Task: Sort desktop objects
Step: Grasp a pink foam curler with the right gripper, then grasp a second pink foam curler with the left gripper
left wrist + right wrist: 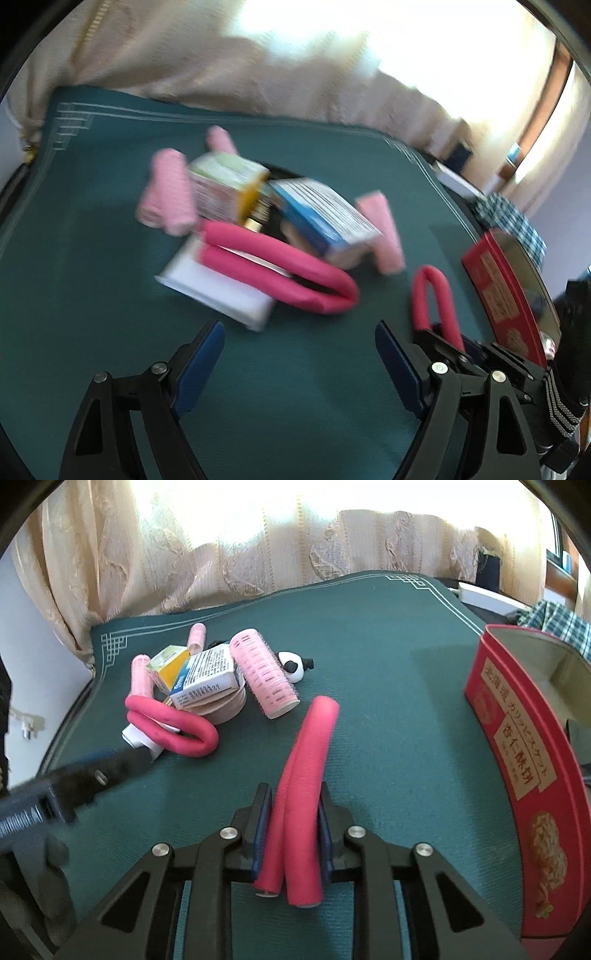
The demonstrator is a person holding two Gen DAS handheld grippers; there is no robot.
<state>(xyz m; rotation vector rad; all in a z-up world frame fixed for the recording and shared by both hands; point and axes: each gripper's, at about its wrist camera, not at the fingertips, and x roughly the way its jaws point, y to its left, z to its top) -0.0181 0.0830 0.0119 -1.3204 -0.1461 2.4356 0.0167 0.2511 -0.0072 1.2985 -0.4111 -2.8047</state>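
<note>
My right gripper (295, 805) is shut on a folded red foam curler rod (306, 771), held just above the green mat; it also shows in the left wrist view (430, 295). My left gripper (299, 343) is open and empty, just short of a pile. The pile holds another folded red foam rod (280, 269) on a white packet (218, 291), a blue-white box (325, 218), a yellow-green box (225, 184) and pink hair rollers (170, 192). In the right wrist view the pile's red rod (173, 727) and a large pink roller (266, 672) show.
An open red biscuit tin (517, 746) stands at the mat's right edge, also in the left wrist view (498, 291). A small panda figure (293, 664) lies behind the large roller. Curtains hang behind the table. Checked cloth (554, 620) lies beyond the tin.
</note>
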